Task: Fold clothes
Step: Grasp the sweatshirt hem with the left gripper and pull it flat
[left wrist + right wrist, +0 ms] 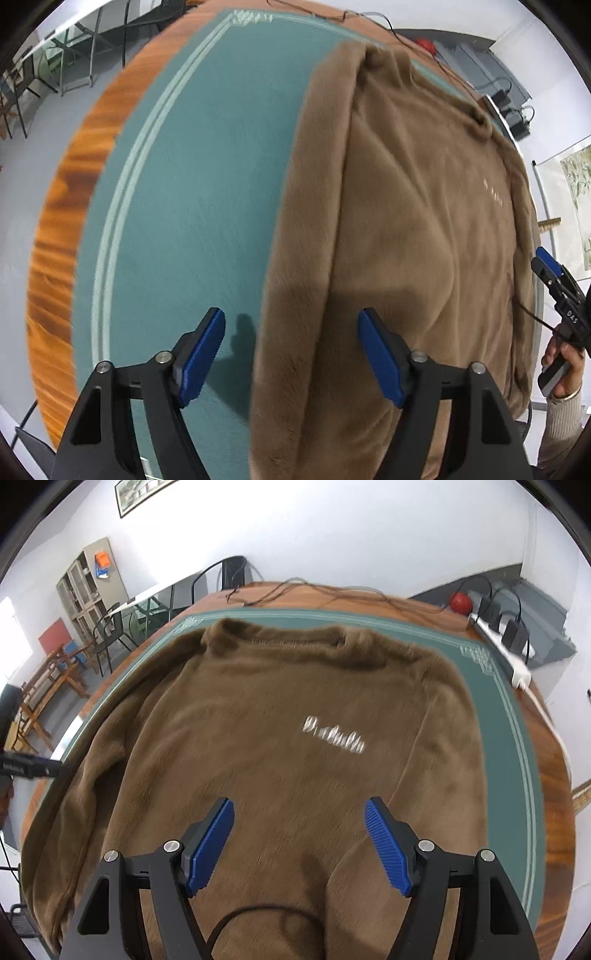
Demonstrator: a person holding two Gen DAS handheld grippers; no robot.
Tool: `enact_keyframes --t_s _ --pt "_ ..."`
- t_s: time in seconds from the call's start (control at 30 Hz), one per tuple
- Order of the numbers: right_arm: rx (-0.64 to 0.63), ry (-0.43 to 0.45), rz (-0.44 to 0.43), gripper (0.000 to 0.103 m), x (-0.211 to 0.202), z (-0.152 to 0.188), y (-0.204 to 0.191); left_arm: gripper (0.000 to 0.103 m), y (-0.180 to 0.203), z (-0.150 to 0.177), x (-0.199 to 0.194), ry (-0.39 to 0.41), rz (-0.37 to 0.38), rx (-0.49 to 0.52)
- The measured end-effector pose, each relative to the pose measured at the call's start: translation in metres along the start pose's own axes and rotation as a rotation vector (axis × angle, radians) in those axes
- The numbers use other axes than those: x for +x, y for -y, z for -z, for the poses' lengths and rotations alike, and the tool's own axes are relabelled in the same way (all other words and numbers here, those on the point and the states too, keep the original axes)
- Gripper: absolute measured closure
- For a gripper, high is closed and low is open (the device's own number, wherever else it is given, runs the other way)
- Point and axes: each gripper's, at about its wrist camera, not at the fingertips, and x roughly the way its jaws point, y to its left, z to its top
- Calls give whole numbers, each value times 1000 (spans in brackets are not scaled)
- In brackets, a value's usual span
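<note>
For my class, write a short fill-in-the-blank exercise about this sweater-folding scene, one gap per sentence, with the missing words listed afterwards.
1. The brown sweater lies spread on a ____ coloured mat.
2. The lettering on the sweater's chest is ____ in colour.
3. Both the left gripper and the right gripper have jaws that stand ____, with nothing gripped.
4. The pads on the jaws are ____ in colour.

Missing words: green; white; open; blue

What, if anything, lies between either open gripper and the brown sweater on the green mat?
Nothing visible. The left gripper and right gripper are both open and empty above the brown sweater, spread flat on the green mat.
</note>
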Motion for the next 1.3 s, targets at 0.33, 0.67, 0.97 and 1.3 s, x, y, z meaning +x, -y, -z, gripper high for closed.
enact_keyframes --t_s 0.33,0.67,0.97,1.3 --pt "-40 -20 2 28 -5 34 -15 92 -14 -16 -38 120 -129 -40" --pt "-2 -61 87 28 9 49 -1 92 -57 -87 -90 286 -415 -47" --pt "28 -80 324 28 6 44 48 85 -69 -115 -26 180 -529 -23" --pt "239 -47 527 28 -42 63 139 45 -71 -79 -44 206 -448 -104"
